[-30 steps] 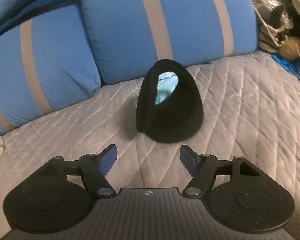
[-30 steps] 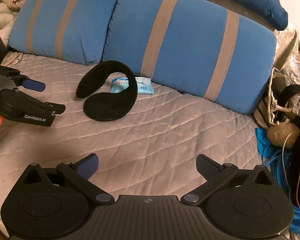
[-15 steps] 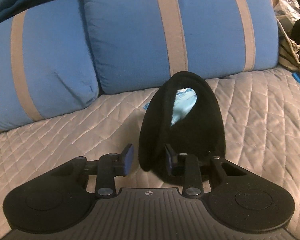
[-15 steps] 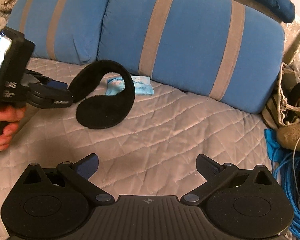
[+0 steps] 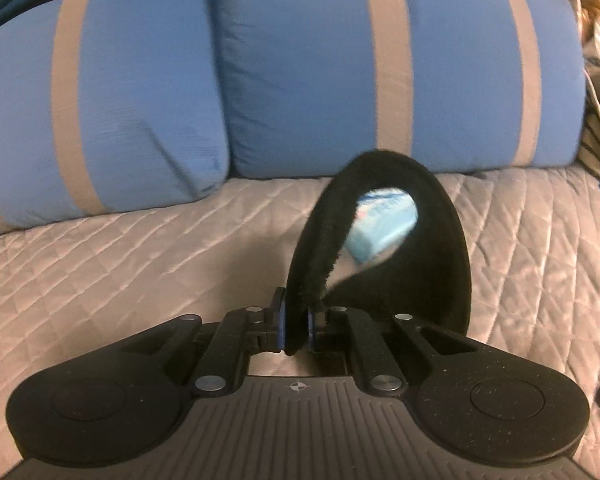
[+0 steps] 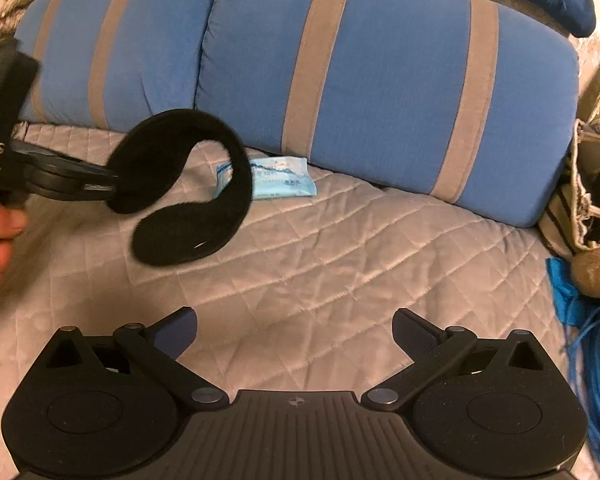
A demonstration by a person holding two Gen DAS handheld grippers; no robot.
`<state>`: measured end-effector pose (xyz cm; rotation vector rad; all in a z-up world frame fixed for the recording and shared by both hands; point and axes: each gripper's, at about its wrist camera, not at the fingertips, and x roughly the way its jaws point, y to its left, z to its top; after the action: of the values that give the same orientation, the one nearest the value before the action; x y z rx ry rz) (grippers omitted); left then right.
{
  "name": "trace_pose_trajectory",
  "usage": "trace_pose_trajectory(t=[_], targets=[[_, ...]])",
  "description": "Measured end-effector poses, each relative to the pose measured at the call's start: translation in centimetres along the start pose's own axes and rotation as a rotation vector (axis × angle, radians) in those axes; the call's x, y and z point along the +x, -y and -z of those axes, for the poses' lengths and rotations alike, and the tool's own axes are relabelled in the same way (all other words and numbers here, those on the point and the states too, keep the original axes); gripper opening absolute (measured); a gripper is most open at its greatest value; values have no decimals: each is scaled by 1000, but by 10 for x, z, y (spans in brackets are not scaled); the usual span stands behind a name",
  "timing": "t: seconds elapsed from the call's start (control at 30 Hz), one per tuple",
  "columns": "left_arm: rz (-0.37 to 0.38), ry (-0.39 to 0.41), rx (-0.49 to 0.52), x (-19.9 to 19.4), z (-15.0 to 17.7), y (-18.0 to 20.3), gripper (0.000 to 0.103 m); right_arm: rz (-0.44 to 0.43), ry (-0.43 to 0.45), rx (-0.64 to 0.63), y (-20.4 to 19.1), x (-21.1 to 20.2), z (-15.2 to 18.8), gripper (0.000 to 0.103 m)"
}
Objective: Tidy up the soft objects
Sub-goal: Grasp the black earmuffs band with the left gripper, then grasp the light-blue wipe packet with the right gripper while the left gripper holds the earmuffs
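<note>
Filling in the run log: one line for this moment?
left gripper: shut on black ear warmer | right gripper: open, empty | tissue pack: on quilt

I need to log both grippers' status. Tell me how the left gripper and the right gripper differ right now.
The left gripper has its jaws shut on one end of the black ear warmer; the right gripper has its jaws wide open with nothing between them. The left one is up against its object, while the right one hangs back over the bare quilt. Both point down toward the bed.
</note>
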<state>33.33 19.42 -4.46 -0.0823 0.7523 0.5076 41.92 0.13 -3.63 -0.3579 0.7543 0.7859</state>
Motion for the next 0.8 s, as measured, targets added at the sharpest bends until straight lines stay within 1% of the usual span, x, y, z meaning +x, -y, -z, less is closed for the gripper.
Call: trace_pose_trajectory(t=[0.13, 0.3, 0.37, 0.43, 0.5, 0.57, 0.67, 0.7, 0.77, 0.8], targets=[[-3, 7, -30, -12, -1, -21, 10, -22, 37, 23, -7, 16, -7, 103], [-7, 17, -42, -29, 0, -46, 10, -102, 87, 59, -16, 42, -21, 101], [-8, 19, -51, -35, 0, -56, 10, -150, 98, 131, -14, 58, -29, 96], [-13, 21, -62, -41, 1, -67, 10, -175, 97, 203, -11, 75, -36, 94], [-17, 17, -79, -44, -1, -76, 10, -200, 92, 270, -6, 94, -42, 90], [-20, 12, -98, -45, -3, -84, 10, -222, 85, 331, -1, 110, -46, 83], [-18, -1, -111, -44, -4, -89, 10, -275, 77, 447, 6, 134, -52, 78], [-16, -5, -115, -44, -5, -91, 10, -287, 69, 488, 8, 142, -52, 77], [-15, -9, -122, -44, -5, -93, 10, -333, 57, 591, 15, 159, -53, 70], [-12, -9, -125, -45, -6, -95, 10, -346, 56, 647, 18, 167, -53, 69]])
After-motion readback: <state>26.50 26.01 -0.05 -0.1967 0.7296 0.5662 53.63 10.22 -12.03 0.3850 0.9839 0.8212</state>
